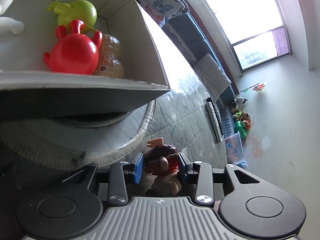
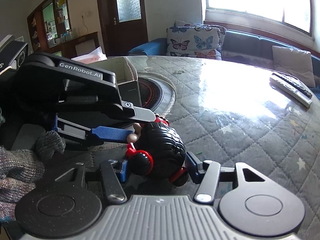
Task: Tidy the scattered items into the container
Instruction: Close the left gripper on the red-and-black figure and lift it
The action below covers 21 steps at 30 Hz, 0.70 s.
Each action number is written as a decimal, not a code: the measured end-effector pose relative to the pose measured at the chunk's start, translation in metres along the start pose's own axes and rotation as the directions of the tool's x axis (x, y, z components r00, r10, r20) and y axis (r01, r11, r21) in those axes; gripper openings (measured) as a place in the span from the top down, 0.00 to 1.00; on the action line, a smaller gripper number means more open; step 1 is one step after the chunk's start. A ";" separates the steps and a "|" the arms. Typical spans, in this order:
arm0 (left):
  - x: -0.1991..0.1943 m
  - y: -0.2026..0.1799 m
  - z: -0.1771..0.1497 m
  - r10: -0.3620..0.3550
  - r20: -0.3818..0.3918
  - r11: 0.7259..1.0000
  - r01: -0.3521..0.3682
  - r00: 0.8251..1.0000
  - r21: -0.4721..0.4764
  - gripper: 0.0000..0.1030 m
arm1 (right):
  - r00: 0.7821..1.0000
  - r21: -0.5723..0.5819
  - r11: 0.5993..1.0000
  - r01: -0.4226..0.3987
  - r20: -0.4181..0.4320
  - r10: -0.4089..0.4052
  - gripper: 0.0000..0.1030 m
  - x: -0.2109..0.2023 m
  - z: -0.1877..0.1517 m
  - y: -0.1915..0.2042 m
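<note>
My left gripper [image 1: 161, 165] is shut on a small toy figure [image 1: 162, 160] with a dark red body and peach-coloured limbs, held just below the rim of the cardboard box [image 1: 120, 84]. Inside the box lie a red round toy [image 1: 73, 55], a green round toy [image 1: 80, 13] and a tan bumpy toy [image 1: 113, 60]. My right gripper [image 2: 156, 168] is shut on a black and red figure [image 2: 162, 150] just above the table. The left gripper [image 2: 112, 133] shows in the right wrist view, right beside that figure, in front of the box [image 2: 128, 74].
A quilted cover under glass tops the round table [image 2: 230, 120], with a dark round hotplate [image 2: 152, 96] in the middle. Two remote controls [image 2: 292, 89] lie at the far right edge. A sofa with butterfly cushions [image 2: 194, 42] stands behind.
</note>
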State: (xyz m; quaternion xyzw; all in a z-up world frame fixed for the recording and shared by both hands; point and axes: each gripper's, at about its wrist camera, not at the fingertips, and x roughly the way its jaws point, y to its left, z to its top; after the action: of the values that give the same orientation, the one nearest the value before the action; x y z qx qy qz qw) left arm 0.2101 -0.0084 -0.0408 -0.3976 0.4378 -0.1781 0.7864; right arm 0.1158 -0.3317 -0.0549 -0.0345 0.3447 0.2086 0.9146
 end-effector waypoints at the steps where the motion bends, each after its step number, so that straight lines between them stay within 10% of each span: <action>1: -0.003 0.001 -0.002 -0.002 0.001 1.000 0.002 1.000 -0.004 0.62 | 1.000 0.007 1.000 -0.004 0.002 0.004 0.46 -0.003 -0.001 0.001; 21: -0.118 0.008 0.004 -0.043 0.257 0.999 0.045 0.965 -0.002 0.65 | 0.981 -0.136 0.984 -0.118 0.138 0.137 0.48 -0.043 0.038 0.082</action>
State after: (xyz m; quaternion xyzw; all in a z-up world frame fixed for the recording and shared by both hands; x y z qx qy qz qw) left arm 0.1476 0.0727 0.0193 -0.4299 0.3242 -0.1407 0.8308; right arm 0.0775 -0.2645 0.0083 -0.0552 0.2639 0.2904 0.9181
